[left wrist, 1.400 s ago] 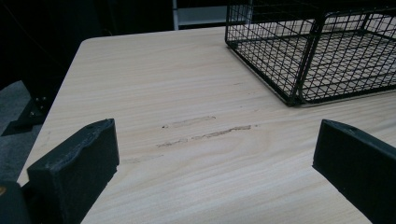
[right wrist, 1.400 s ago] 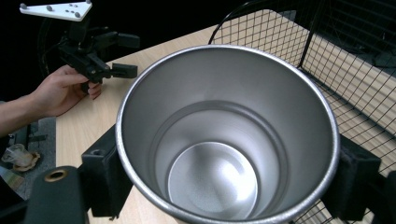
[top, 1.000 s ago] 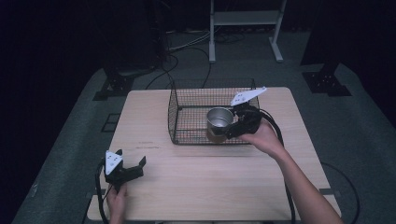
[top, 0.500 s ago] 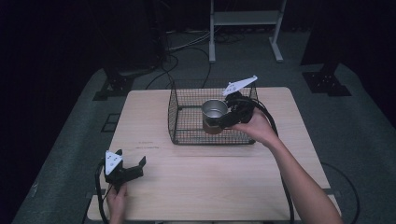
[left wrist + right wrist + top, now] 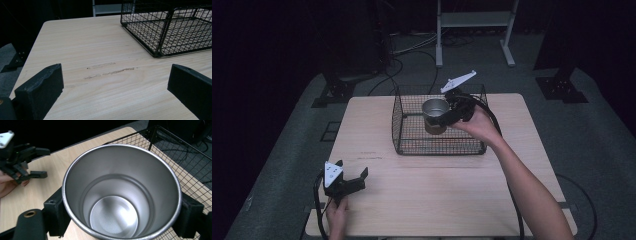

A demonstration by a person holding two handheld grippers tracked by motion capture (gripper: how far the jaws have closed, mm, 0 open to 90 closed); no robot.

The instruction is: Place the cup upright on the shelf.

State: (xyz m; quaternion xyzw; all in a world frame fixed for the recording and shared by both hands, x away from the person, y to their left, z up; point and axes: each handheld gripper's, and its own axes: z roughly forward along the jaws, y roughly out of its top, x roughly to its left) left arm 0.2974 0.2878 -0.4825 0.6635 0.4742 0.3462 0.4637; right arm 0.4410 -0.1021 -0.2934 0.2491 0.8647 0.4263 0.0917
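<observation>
The right gripper (image 5: 447,117) is positioned over the wire basket (image 5: 412,142), which stands at the far centre of the wooden counter (image 5: 437,190). Its fingers (image 5: 56,216) pinch a metal cup (image 5: 435,115) from opposite sides of the cup wall. In the right gripper view, the cup (image 5: 121,192) is upright with its open mouth toward the camera; the interior is bare polished metal. In the high view, the cup appears within the basket outline, with its rim near or above the level of the basket's top edge; whether the base touches the basket floor cannot be determined. The person's right hand (image 5: 479,125) grips the tool from the right side of the basket, with the forearm extending toward the near right edge of the counter. The left gripper (image 5: 349,181) sits near the front left corner of the counter, well apart from the basket, held by the left hand (image 5: 337,212). Its fingers (image 5: 40,91) are spread wide with nothing between them, and bare counter (image 5: 100,82) shows in the gap. The basket (image 5: 172,30) lies ahead of this gripper.
</observation>
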